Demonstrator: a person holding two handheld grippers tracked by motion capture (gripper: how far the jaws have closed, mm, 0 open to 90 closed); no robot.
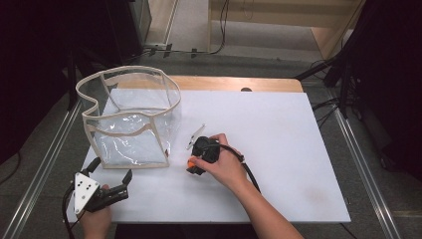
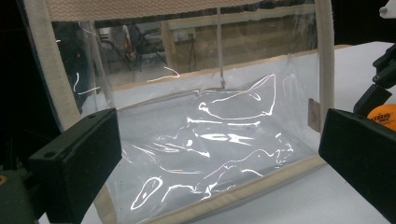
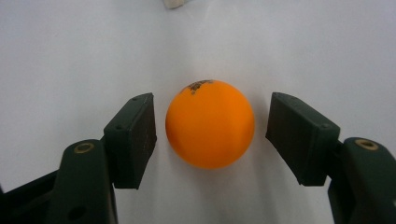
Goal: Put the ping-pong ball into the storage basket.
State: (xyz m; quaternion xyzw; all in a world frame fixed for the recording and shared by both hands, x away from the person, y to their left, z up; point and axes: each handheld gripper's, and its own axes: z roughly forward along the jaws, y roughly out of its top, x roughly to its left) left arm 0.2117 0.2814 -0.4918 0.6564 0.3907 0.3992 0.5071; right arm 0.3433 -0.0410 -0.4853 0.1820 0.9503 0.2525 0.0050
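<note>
One orange ball point(image 3: 209, 124) sits on the white table point(image 1: 278, 149), between the right gripper's point(image 3: 210, 135) pads, small gaps either side, not pinched. Just beside it to the left stands a clear bag with beige trim point(image 1: 130, 119); a small clip point(image 1: 195, 136) lies just beyond. Left gripper point(image 2: 219, 154) spread wide, facing the bag, holding nothing.

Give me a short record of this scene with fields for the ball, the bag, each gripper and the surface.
ball: orange ball on the white table top, between the right gripper's fingers, small gaps on both sides
right gripper: pointed down over the ball, not yet pressing it
left gripper: open, nothing between its fingers, facing the bag
bag: clear plastic bag with beige trim, standing open-topped at the table's left, empty
</note>
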